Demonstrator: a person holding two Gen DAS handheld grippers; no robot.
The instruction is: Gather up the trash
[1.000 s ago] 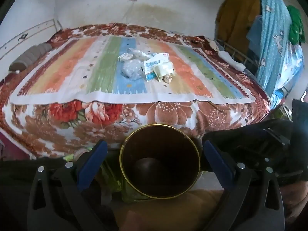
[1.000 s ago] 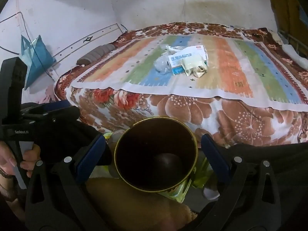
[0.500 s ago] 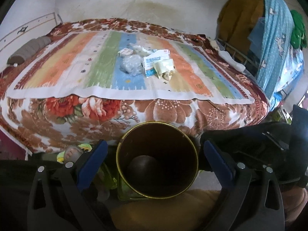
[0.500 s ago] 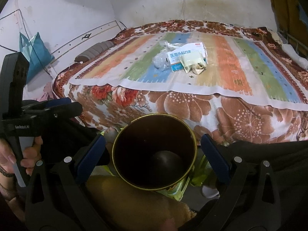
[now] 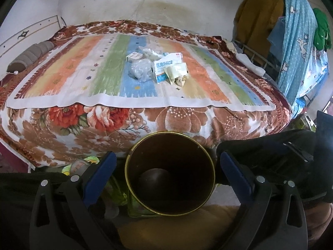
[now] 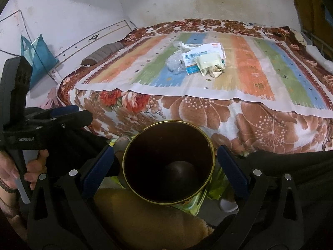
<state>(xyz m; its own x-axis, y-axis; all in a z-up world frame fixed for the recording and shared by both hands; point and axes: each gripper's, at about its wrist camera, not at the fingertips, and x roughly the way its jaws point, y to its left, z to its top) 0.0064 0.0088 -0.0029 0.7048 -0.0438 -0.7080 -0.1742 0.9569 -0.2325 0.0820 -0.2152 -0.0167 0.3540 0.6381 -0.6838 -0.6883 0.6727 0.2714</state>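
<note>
A dark bin (image 5: 169, 175) with a gold rim is seen standing upright on the floor, its mouth turned up and its long axis vertical, at the foot of the bed (image 5: 145, 123). It lies between the blue-padded fingers of the left gripper (image 5: 166, 166), whose jaws are held wide apart and do not touch it; in the right wrist view the bin (image 6: 168, 164) is likewise framed by the spread, empty fingers of the right gripper (image 6: 165, 162). The trash (image 5: 158, 67) is gathered in one small heap near the middle of a striped mat (image 5: 104, 79) on the bed, well apart from both grippers and beyond the bin. In the heap a white-and-blue packet (image 5: 167, 66) lies flat with its long axis running slantwise across the mat; blue characters are printed on it, too blurred to be read. A crumpled clear plastic bag (image 5: 140, 69) is touching its left side, a pale yellowish wrapper (image 5: 175, 74) rests on it, and a small white box (image 5: 133, 57) lies just behind the bag. On the left gripper's body, seen from the right wrist, "GenRobot.AI" is printed.
</note>
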